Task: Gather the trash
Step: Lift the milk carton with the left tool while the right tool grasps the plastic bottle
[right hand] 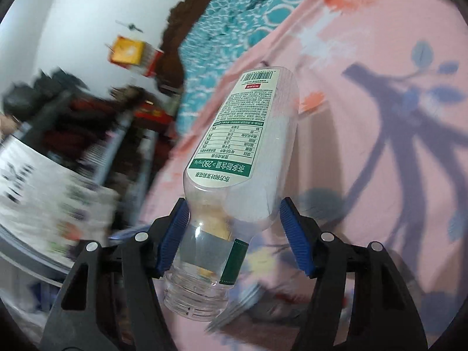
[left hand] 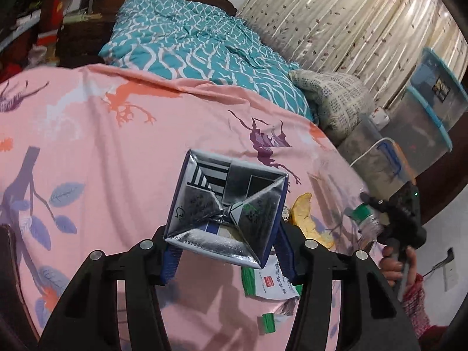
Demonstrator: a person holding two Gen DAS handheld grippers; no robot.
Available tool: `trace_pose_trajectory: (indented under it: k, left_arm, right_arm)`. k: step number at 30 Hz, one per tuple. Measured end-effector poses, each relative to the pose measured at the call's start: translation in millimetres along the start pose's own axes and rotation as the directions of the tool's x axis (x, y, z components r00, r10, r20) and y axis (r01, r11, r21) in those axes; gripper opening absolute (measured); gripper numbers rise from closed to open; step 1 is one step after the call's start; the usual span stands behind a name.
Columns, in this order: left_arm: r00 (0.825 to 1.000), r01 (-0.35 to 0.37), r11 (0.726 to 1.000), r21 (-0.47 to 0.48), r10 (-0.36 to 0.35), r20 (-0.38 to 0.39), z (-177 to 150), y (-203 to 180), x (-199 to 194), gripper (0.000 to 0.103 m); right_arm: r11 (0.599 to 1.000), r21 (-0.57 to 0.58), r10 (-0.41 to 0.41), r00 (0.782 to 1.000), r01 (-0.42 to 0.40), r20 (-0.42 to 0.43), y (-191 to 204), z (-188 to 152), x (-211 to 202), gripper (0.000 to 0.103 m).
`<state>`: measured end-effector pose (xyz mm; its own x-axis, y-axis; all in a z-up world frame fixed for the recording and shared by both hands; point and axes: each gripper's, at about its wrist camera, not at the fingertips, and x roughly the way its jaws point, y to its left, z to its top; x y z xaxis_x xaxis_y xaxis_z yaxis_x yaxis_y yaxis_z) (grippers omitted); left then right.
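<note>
My left gripper (left hand: pixel 226 251) is shut on a silver and blue drink carton (left hand: pixel 225 204), held bottom-forward above the pink bedsheet (left hand: pixel 87 152). My right gripper (right hand: pixel 234 234) is shut on an empty clear plastic bottle (right hand: pixel 242 146) with a green and white label, neck toward the camera, no cap. The right gripper and its bottle also show in the left wrist view (left hand: pixel 365 219) at the right. On the sheet below the carton lie a yellow peel (left hand: pixel 307 219) and a green and white wrapper (left hand: pixel 269 283), with a smaller green scrap (left hand: pixel 267 323) nearer.
A teal patterned quilt (left hand: pixel 199 46) and a printed pillow (left hand: pixel 330 99) lie at the bed's far end. Clear storage bins (left hand: pixel 433 111) stand by the curtain (left hand: pixel 351 20) to the right. Dark cluttered shelves (right hand: pixel 87 122) stand beside the bed.
</note>
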<state>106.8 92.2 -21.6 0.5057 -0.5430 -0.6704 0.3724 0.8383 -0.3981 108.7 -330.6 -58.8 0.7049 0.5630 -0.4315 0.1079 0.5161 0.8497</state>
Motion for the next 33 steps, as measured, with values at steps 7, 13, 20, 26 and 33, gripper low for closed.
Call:
trace_pose_trajectory:
  k: [7,13,20,26,33]
  left_arm:
    - [0.999,-0.044,0.998,0.047,0.044,-0.016,14,-20,27,0.051]
    - [0.996,-0.085,0.993,0.076,0.086,-0.007,33,-28,50,0.051]
    - [0.992,-0.113,0.991,0.068,0.116,-0.048,54,-21,84,0.052]
    - [0.981,-0.184,0.983,0.009,0.184,-0.058,78,2,101,0.063]
    - [0.974,-0.211,0.977,-0.015,0.209,-0.086,100,9,125,0.074]
  right_arm:
    - [0.990,0.007,-0.140,0.988,0.139,0.060,1,1,5,0.078]
    - [0.930,-0.156,-0.312,0.940,0.332,0.141,25,-8,-3,0.079]
    - [0.851,-0.333,-0.378,0.914,0.406,0.147,60,-27,14,0.082]
    - [0.788,-0.446,-0.407,0.903,0.424,0.139,85,-46,40,0.082]
    - [0.751,-0.462,-0.469,0.874,0.472,0.131,76,-53,52,0.081]
